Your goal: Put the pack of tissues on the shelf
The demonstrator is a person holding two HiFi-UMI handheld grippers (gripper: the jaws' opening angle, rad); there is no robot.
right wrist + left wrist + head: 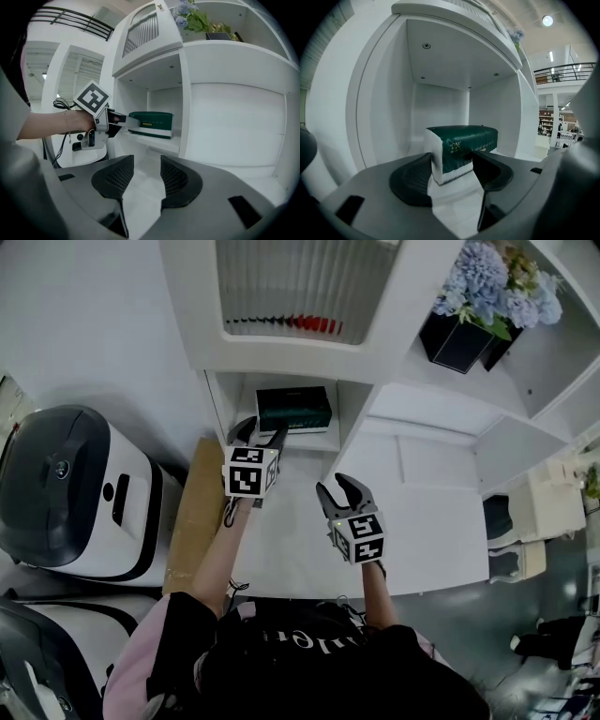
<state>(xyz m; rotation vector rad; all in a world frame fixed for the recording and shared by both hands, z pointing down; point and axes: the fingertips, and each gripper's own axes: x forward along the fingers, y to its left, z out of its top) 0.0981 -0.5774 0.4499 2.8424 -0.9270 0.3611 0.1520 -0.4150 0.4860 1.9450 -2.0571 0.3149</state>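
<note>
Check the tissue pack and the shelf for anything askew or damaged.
Nothing stands out. The pack of tissues lies flat in the shelf compartment, roughly square to its opening, and its wrapper is unbroken where it shows. The fingers of the left gripper stand apart at the pack's near corner.

Pack of tissues (293, 409): dark green, white lower band. Shelf (311, 442): white. Cubes on left gripper (263, 432) and right gripper (337, 488): black-and-white square markers. Hydrangeas (487, 279): blue-lilac.
</note>
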